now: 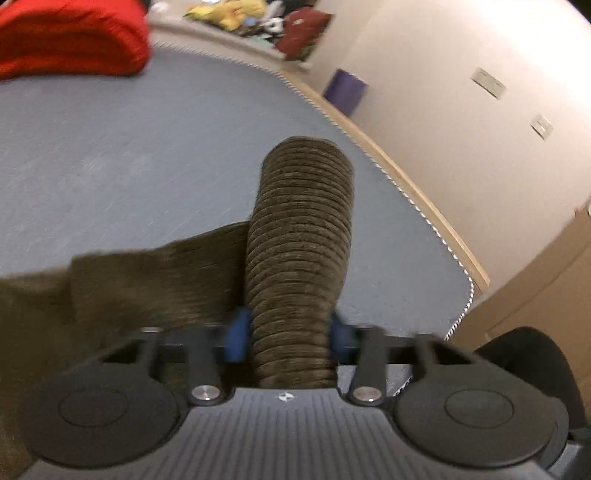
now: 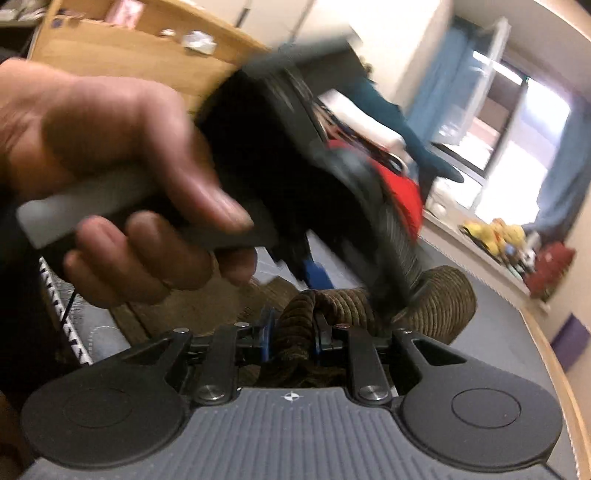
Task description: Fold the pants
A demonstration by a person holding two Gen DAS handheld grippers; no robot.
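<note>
The pants (image 1: 299, 236) are olive-brown corduroy. In the left wrist view my left gripper (image 1: 290, 334) is shut on a thick fold of them, held above the grey-blue mat (image 1: 110, 155); more of the fabric trails down to the left. In the right wrist view my right gripper (image 2: 291, 339) is shut on a bunched ridge of the pants (image 2: 295, 321). The person's hand (image 2: 110, 147) holds the left gripper's body (image 2: 295, 166) right in front of it, blurred and very close.
A red folded garment (image 1: 70, 37) lies at the mat's far left. The mat's stitched edge (image 1: 406, 192) runs along a wooden border by a cream wall. A heap of coloured clothes (image 1: 258, 18) and a purple block (image 1: 345, 90) sit beyond.
</note>
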